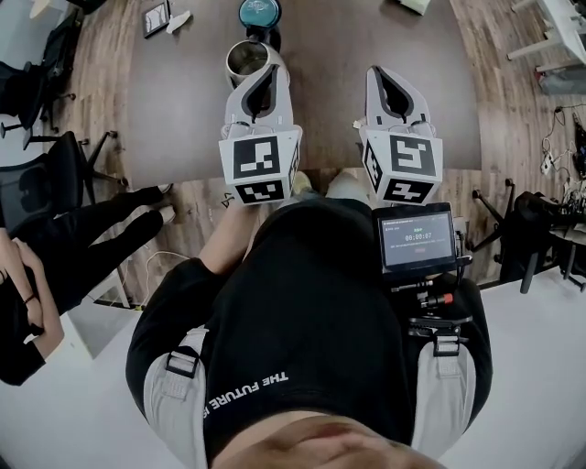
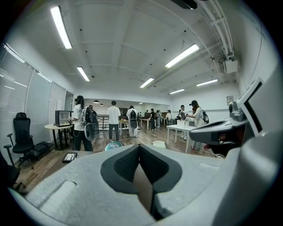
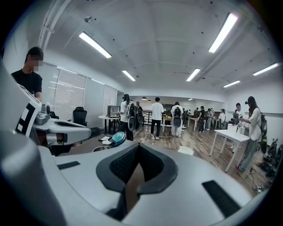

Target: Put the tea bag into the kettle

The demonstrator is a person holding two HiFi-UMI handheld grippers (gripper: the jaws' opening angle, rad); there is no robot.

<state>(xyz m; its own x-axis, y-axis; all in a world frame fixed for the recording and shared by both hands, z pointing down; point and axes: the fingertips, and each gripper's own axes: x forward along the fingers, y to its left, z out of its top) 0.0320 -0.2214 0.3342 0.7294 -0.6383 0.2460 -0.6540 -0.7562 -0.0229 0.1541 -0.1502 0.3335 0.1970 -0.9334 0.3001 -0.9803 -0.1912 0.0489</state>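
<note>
The tea bag (image 1: 414, 5), which I take the small pale packet far across the table (image 1: 183, 101) to be, lies well apart from the kettle (image 1: 249, 60). The kettle stands open just ahead of my left tool (image 1: 271, 73), with its teal lid (image 1: 259, 11) beyond. The left tool and the right tool (image 1: 381, 75) both have jaws closed together on nothing. The task isn't started yet: next I'd open the right tool and reach for the packet.
</note>
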